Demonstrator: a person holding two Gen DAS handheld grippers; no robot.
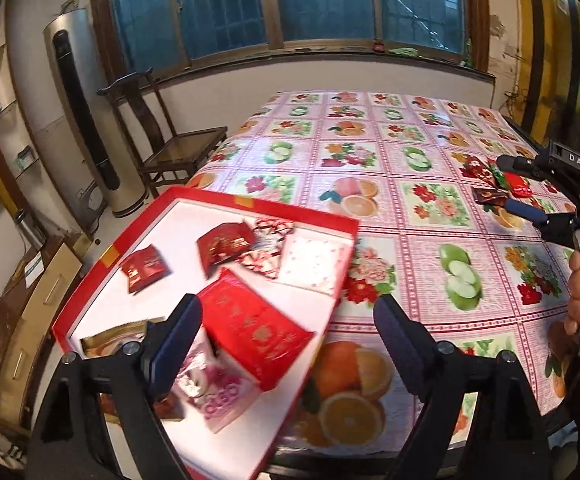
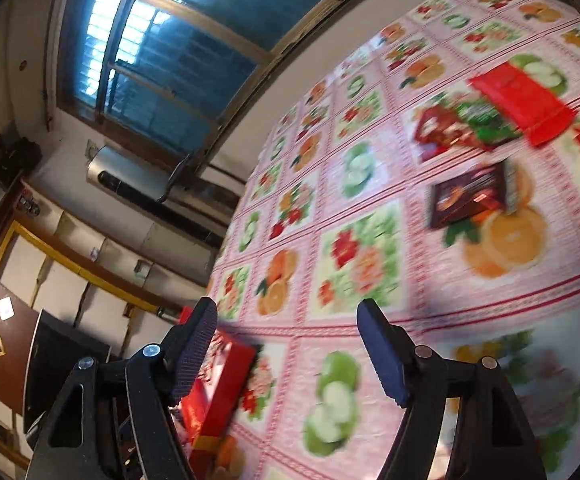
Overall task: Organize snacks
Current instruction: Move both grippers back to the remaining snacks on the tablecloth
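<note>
While snacks [image 1: 498, 184] litter the tablecloth [image 1: 370, 160], a chair [image 1: 177, 152] adjoins

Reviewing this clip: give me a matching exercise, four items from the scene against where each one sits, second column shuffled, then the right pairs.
Items
1. large red packet
2. brown snack packet
3. wooden chair
4. left gripper

Places
A. on the floor left of the table
B. on the tablecloth, outside the box
C. inside the red box
D. open, over the near right edge of the box

Pairs: 1-C, 2-B, 3-A, 4-D
</note>
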